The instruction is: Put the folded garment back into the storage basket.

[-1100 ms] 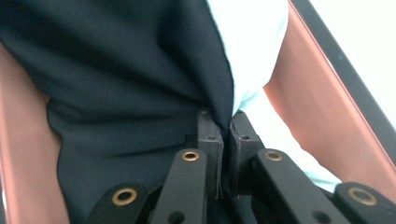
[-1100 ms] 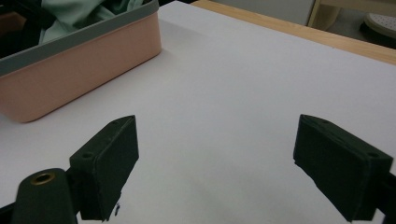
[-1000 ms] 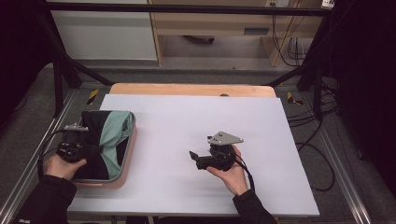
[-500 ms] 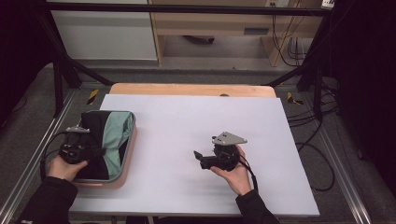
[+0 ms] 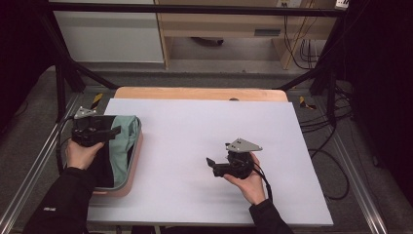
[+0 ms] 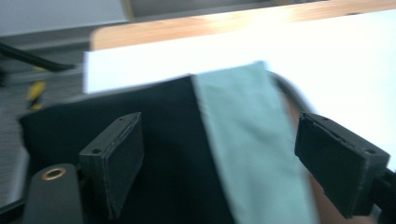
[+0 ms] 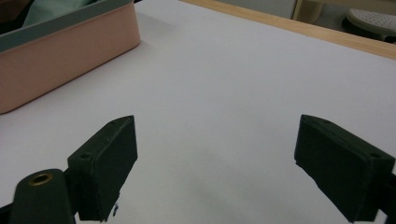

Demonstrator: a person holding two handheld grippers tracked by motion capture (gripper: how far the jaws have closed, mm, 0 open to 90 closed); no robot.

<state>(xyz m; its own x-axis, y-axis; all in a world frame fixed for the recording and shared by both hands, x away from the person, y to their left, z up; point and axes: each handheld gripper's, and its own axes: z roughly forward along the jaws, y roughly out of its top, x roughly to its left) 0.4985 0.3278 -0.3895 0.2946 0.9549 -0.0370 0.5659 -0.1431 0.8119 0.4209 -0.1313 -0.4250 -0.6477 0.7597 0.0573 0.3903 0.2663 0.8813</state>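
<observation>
A pink box [image 5: 116, 189] stands at the table's left edge with black cloth [image 5: 104, 168] and mint green cloth [image 5: 125, 140] folded inside. My left gripper [image 5: 116, 132] hovers over the box's far end. Its jaws have just been opening and now stand wide; in the left gripper view [image 6: 219, 158] the black cloth [image 6: 163, 126] and green cloth [image 6: 247, 140] lie below them, unpressed. My right gripper [image 5: 210, 164] rests in a hand over the white table sheet [image 5: 195, 126], open with nothing between its jaws [image 7: 217, 163]. The box's pink wall [image 7: 65, 60] sits far off to its left.
A wooden strip [image 5: 195, 92] borders the sheet's far edge. Yellow clamps [image 5: 97, 99] [image 5: 303, 101] sit at the far corners. Black frame posts rise on both sides, and cables [image 5: 331, 161] trail on the floor to the right.
The left gripper has moved toward the box's far end and its jaws have gone from nearly shut to wide open. The right gripper has stayed about where it was.
</observation>
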